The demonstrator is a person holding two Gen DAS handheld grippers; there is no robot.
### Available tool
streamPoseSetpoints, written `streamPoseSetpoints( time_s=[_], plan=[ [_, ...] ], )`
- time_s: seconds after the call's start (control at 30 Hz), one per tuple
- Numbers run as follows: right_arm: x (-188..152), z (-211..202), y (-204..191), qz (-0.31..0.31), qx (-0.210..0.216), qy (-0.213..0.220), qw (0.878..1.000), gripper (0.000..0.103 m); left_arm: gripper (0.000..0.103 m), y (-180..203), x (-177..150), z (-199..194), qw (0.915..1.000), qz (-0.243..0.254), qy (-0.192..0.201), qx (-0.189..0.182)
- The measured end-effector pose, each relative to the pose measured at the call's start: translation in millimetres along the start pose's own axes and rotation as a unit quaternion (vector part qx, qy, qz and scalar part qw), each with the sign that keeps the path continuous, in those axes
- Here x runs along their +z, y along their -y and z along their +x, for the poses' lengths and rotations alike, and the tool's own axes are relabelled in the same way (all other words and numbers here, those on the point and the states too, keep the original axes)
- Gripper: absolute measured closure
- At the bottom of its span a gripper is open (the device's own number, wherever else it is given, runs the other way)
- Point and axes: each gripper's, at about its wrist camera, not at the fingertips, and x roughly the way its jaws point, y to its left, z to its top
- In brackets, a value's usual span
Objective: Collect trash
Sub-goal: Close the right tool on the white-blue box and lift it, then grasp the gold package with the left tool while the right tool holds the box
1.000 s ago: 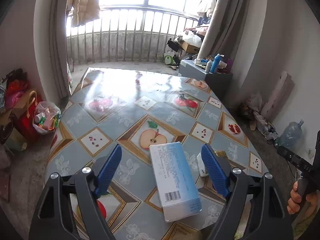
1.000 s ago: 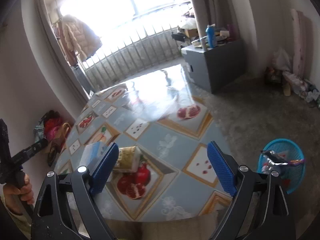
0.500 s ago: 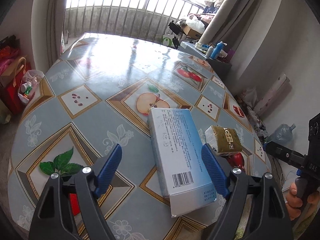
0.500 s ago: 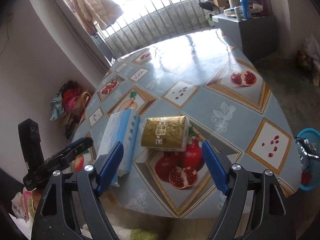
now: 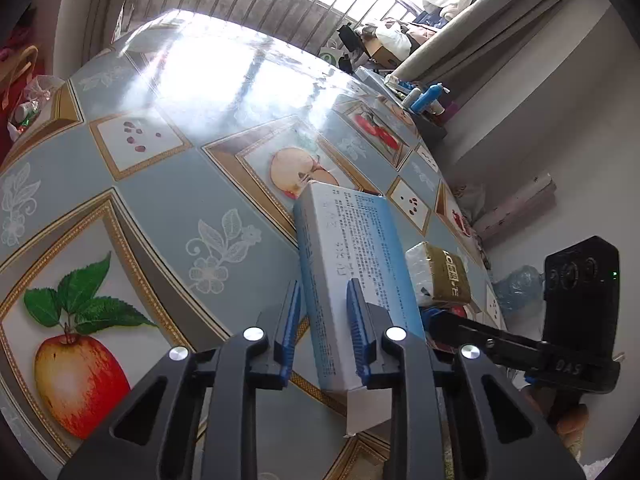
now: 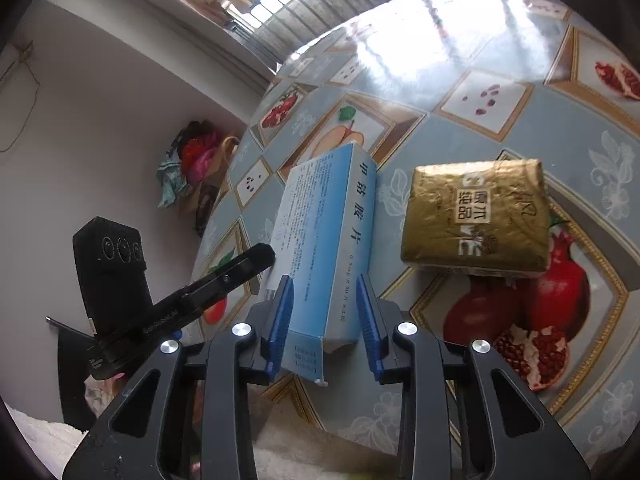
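A blue-and-white medicine box [image 5: 352, 248] lies at the near edge of the fruit-patterned table [image 5: 160, 184]. My left gripper [image 5: 323, 286] has its jaws closing, with both blue pads against the box's near end. In the right wrist view the same box [image 6: 324, 232] sits between the pads of my right gripper [image 6: 324, 280]. Its jaws are closing too, and they touch the box's sides. A gold-wrapped tissue pack [image 6: 476, 216] rests just right of the box, untouched, and also shows as the tissue pack [image 5: 440, 280] in the left wrist view.
Red bags [image 6: 200, 152] are piled on the floor left of the table. A clear plastic bag [image 5: 28, 104] and a big water bottle [image 5: 516, 288] also stand on the floor. A grey cabinet with blue bottles [image 5: 426, 98] is beyond the table's far right.
Both grippers have come down and forward to the box. Their jaws have gone from wide apart to narrow, now around the box's near end.
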Motion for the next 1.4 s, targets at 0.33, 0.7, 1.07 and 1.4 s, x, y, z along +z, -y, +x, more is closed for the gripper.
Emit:
streamPoseSetpoints(
  time_s=[0.33,0.7,1.07,1.4],
  plan=[
    [-1,-6,-6,0.002,0.042,-0.001,0.999,0.086,0.085,21,1,-27,0.9994,0.014,0.032,-0.008],
    [-10,-95,21,0.04,0.041,0.086,0.995,0.086,0.085,124,13,-21,0.9906,0.109,0.038,-0.073],
    [-41,-155,90,0.154,-0.061,0.136,0.977,0.087,0.085,197,4,98,0.9802,0.147,-0.069,-0.114],
    [-48,-157,127,0.169,-0.085,0.135,0.973,0.087,0.084,140,49,124,0.9868,0.157,-0.02,0.031]
  ],
)
